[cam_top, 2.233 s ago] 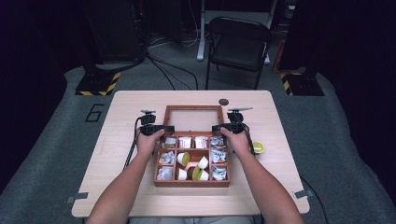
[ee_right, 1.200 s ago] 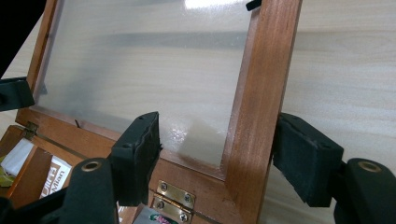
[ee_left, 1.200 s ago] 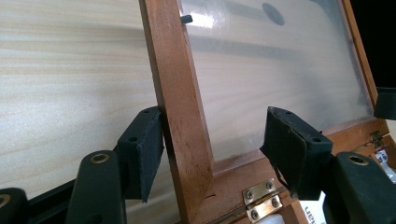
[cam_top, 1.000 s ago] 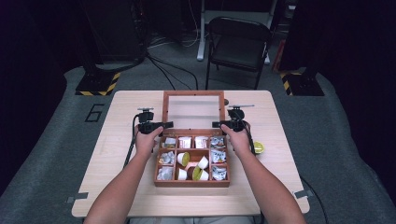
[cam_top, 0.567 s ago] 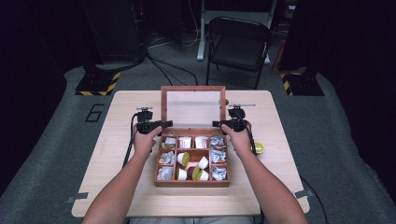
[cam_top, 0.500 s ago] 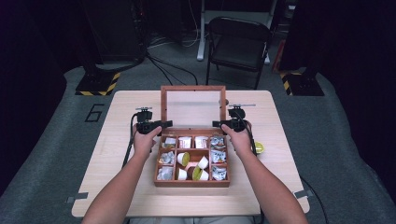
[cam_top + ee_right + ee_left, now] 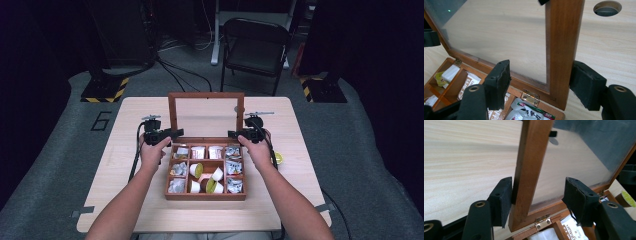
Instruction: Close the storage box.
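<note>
Both forearms reach forward, left gripper (image 7: 172, 134) and right gripper (image 7: 234, 134) fingers seemingly parted.

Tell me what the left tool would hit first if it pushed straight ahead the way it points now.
The left tool already straddles the lid frame of the wooden box; going on, that rail would probably seat deeper between its open jaws.

A black folding chair (image 7: 255, 47) stands beyond the table (image 7: 110, 165), on grey floor.

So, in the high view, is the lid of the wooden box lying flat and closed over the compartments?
No, the lid stands upright at the back edge of the wooden box, leaving the packets and cups in the compartments uncovered.
</note>
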Available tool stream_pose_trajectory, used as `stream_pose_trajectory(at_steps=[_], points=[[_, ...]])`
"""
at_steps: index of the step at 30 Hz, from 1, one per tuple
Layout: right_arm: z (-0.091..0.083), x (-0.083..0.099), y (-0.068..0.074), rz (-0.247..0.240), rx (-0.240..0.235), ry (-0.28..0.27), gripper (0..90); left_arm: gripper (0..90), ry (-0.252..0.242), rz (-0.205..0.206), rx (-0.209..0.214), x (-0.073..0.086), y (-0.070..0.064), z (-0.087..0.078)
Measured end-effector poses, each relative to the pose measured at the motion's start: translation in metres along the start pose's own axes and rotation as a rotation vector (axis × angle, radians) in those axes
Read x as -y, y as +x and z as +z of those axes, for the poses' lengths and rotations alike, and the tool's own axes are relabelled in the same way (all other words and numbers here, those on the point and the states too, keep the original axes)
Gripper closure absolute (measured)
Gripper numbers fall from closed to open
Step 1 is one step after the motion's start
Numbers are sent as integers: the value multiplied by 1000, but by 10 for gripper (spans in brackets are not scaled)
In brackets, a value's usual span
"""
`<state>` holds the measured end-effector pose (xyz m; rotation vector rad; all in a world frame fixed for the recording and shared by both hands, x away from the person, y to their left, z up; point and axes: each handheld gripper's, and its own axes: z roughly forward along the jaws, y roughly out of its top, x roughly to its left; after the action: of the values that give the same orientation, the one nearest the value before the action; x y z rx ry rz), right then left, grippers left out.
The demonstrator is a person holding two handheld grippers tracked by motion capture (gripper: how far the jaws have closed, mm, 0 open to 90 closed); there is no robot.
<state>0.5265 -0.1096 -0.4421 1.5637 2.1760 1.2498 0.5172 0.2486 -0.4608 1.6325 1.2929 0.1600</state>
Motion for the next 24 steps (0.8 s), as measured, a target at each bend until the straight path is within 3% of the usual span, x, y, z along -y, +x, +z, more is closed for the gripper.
stream_pose_trajectory(at_steps=[5,7,9,10,24], points=[[-3,2,2,-5,2,-11,348,410,-24,18,0,-1,-5,-4],[-5,3,7,-41,19,-25,348,411,-46,31,16,-5,-8,-11],[-8,3,9,-44,22,-29,351,418,-55,34,21,-6,-9,-13],[-8,3,9,-44,22,-29,351,418,-55,57,27,-8,-10,-16],[-25,3,15,-49,-12,-63,343,391,-111,137,35,-14,-28,-41]])
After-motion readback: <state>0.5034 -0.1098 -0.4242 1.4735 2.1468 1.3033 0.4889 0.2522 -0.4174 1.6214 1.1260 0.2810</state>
